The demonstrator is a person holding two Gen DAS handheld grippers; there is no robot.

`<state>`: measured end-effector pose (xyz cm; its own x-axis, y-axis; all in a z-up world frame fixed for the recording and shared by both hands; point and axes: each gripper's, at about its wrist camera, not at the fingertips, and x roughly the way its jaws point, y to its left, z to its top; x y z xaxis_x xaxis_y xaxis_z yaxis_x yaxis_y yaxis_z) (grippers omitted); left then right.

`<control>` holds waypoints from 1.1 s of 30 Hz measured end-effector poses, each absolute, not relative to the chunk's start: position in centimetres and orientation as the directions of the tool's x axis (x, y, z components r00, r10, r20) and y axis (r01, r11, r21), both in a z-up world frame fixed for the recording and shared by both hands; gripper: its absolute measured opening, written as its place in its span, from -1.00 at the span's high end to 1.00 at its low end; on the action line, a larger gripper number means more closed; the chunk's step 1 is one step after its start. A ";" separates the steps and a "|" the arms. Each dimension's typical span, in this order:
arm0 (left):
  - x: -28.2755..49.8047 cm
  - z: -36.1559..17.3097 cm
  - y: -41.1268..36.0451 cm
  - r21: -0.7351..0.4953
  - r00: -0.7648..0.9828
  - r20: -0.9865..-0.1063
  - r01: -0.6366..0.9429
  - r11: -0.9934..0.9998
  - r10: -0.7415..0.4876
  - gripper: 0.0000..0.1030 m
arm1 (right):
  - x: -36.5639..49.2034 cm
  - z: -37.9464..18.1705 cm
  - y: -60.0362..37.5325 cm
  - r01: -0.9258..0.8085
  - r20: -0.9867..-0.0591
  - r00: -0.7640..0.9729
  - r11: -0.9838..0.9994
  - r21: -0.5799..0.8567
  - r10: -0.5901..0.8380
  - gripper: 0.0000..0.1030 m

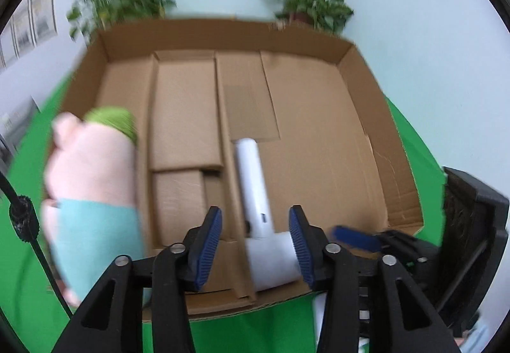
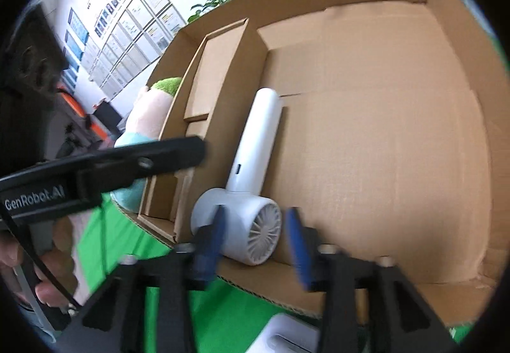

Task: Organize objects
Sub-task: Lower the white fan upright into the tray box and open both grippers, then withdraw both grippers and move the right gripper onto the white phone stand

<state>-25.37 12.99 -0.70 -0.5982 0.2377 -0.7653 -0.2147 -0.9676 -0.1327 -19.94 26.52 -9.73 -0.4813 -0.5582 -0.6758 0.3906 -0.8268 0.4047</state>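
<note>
A white hair dryer (image 1: 258,203) lies inside a large open cardboard box (image 1: 318,117), its handle pointing to the far side and its head near the front wall. My left gripper (image 1: 255,244) is open and empty, just above the dryer's head. My right gripper (image 2: 258,238) is open and empty, close in front of the dryer's (image 2: 251,168) grille end. A plush toy (image 1: 92,180) with pink body, green top and teal lower part stands at the box's left wall; it also shows in the right wrist view (image 2: 143,117).
The box (image 2: 382,117) sits on a green cloth (image 1: 25,257) and has cardboard dividers (image 1: 185,117) on its left side. Two potted plants (image 1: 306,2) stand behind it by the wall. A white object (image 2: 287,337) lies on the cloth in front of the box.
</note>
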 end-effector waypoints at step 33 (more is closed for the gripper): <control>-4.7 -0.7 6.3 0.090 -0.880 -0.459 0.091 -0.992 -0.122 -0.67 | -1.7 -5.6 23.3 0.171 -0.500 -0.861 -0.979 -0.109 -0.095 -0.99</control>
